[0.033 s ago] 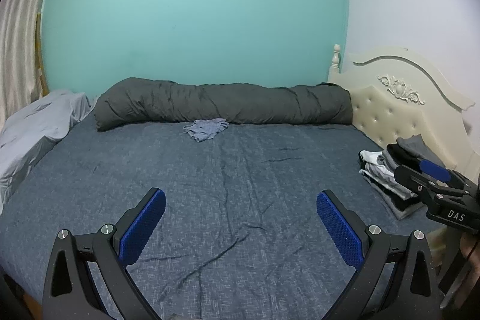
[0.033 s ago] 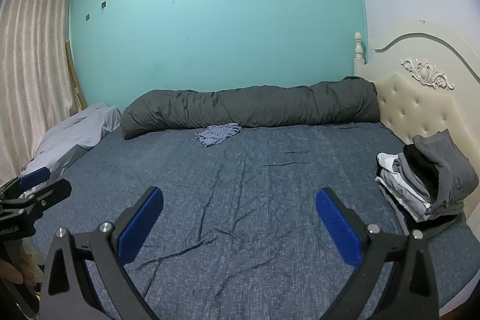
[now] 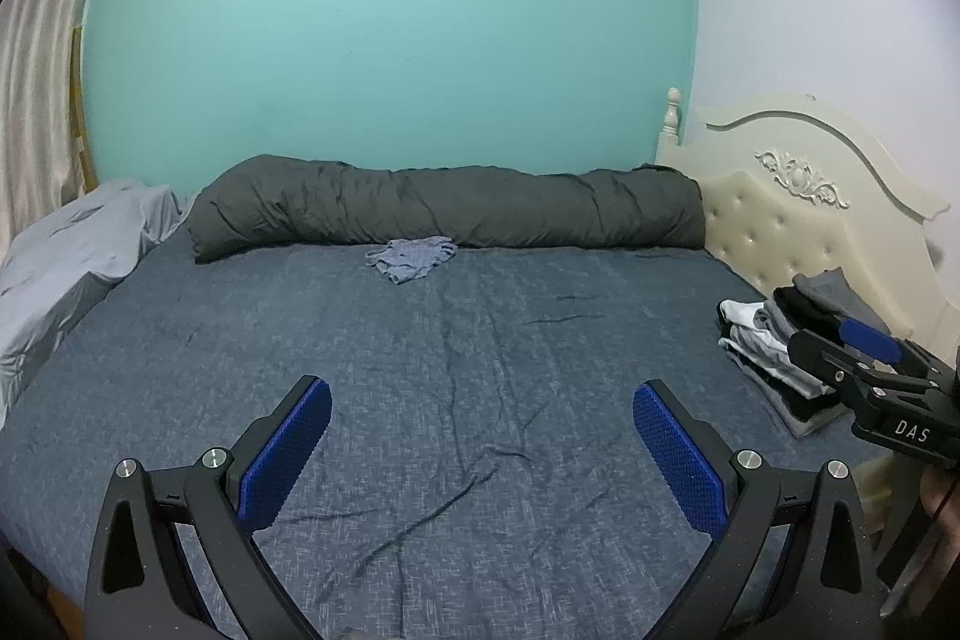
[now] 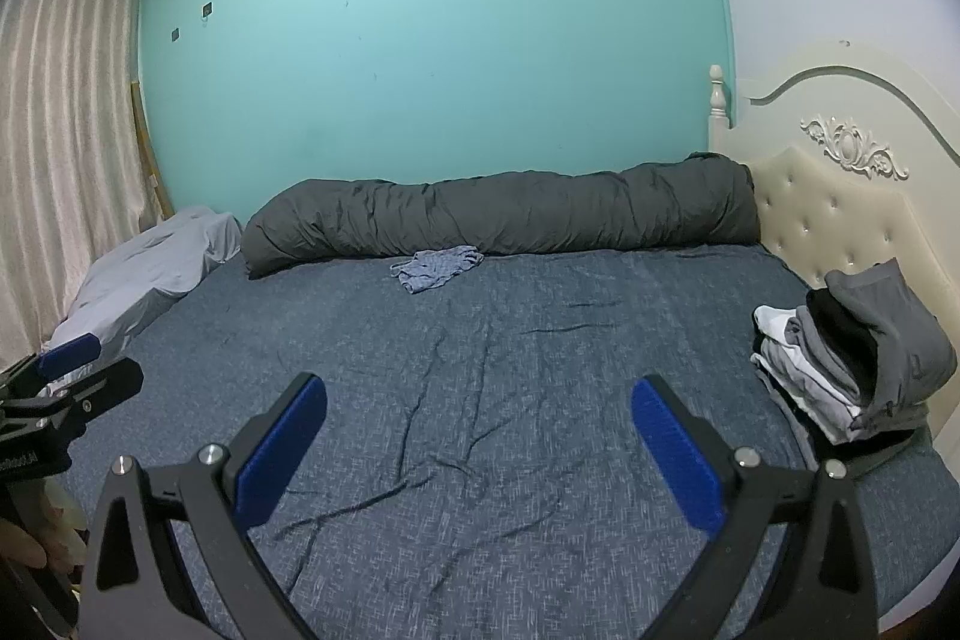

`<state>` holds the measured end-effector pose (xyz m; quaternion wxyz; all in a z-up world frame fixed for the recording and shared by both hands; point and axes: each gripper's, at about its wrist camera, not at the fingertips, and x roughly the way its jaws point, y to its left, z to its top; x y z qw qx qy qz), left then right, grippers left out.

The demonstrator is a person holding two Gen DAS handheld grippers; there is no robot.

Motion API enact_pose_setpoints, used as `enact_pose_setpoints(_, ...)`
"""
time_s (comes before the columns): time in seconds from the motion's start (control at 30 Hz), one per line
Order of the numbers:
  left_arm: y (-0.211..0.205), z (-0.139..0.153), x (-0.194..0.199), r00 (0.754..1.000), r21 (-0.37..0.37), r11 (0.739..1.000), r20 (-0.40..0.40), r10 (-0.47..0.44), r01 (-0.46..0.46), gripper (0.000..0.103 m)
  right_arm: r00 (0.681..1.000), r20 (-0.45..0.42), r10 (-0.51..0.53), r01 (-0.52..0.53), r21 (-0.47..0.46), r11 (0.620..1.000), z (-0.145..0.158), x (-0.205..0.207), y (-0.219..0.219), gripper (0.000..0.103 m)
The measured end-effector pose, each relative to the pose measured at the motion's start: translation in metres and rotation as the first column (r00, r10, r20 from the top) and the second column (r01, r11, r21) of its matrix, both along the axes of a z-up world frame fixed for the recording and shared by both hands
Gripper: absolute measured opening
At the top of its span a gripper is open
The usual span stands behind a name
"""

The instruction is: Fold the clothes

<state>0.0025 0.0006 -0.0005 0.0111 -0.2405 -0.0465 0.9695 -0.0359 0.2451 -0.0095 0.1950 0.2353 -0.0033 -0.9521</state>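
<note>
Both claws, left (image 3: 480, 454) and right (image 4: 477, 451), hang wide and empty over the bed (image 4: 540, 400). One crumpled garment (image 4: 437, 268) lies upper centre of frame, against the duvet (image 4: 510, 214). Recommend pinching two separate edges and drawing it flat before folding.

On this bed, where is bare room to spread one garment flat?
The wide middle of the blue sheet is bare, between the crumpled blue-grey garment and both open claws. It is crowded by the headboard, where the pile of folded clothes sits.

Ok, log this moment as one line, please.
left gripper: open, empty | right gripper: open, empty | crumpled blue garment: unfolded, by grey duvet roll | folded pile: by headboard
</note>
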Motion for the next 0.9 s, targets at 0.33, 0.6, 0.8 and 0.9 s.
enact_pose_setpoints(0.33,0.001,-0.001,0.005,1.0,-0.02,1.0,-0.014,-0.002,0.002,0.103,1.0,-0.008,0.003,-0.003,-0.011,1.0,0.0,0.001,0.002,0.102)
enact_pose_setpoints(0.6,0.0,-0.001,-0.002,1.0,-0.016,1.0,0.004,-0.006,0.006,0.103,1.0,0.003,-0.001,0.001,-0.005,1.0,0.002,-0.001,-0.001,0.102)
enact_pose_setpoints(0.8,-0.001,0.0,0.001,1.0,-0.013,1.0,0.0,-0.008,0.008,0.103,1.0,0.002,-0.002,0.002,-0.004,1.0,0.004,0.0,0.0,0.102)
enact_pose_setpoints(0.9,-0.001,0.001,0.001,1.0,-0.014,1.0,0.002,-0.01,0.01,0.103,1.0,0.001,-0.002,0.002,-0.006,1.0,0.006,-0.001,0.001,0.102)
